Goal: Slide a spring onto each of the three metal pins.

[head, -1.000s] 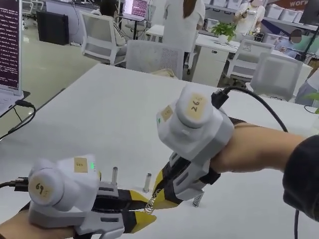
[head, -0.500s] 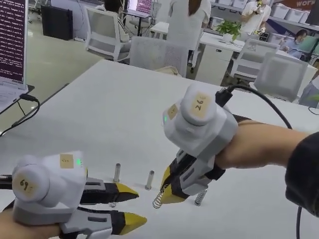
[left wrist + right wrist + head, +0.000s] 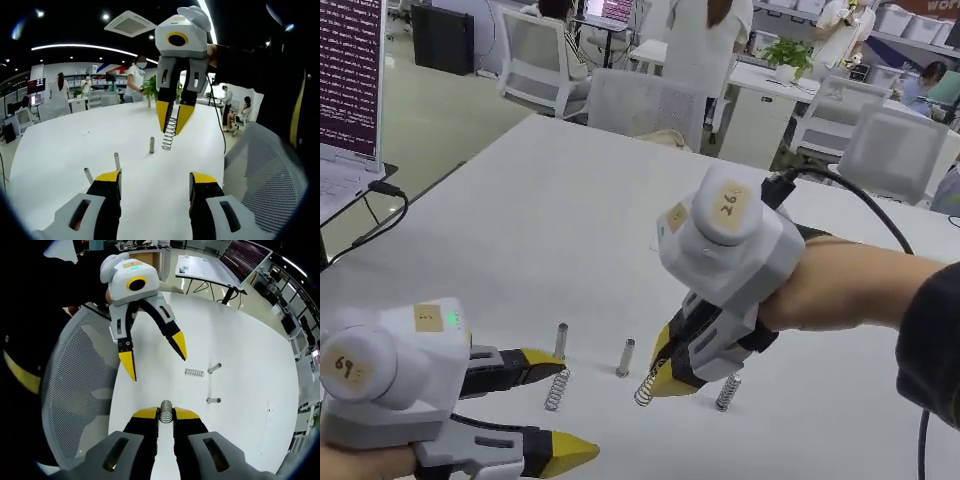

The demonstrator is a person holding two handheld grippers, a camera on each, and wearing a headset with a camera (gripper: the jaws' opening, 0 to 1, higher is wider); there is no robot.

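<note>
My right gripper is shut on the top of a small metal spring, which hangs tilted just right of a pin. A second pin stands further left, with a loose spring lying in front of it. Another spring stands upright under the right gripper's body. My left gripper is open at the near left with nothing between its jaws. In the left gripper view the right gripper dangles the spring. From the right gripper view the held spring appears end-on.
The white table stretches far and left of the pins. A laptop and its cable sit off the left edge. Chairs and people stand beyond the far edge. A black cable runs from the right gripper.
The grippers have drawn apart: the left one let go of the spring, opened and pulled back to the left. The right one keeps the spring. A loose spring now shows by the left pin.
</note>
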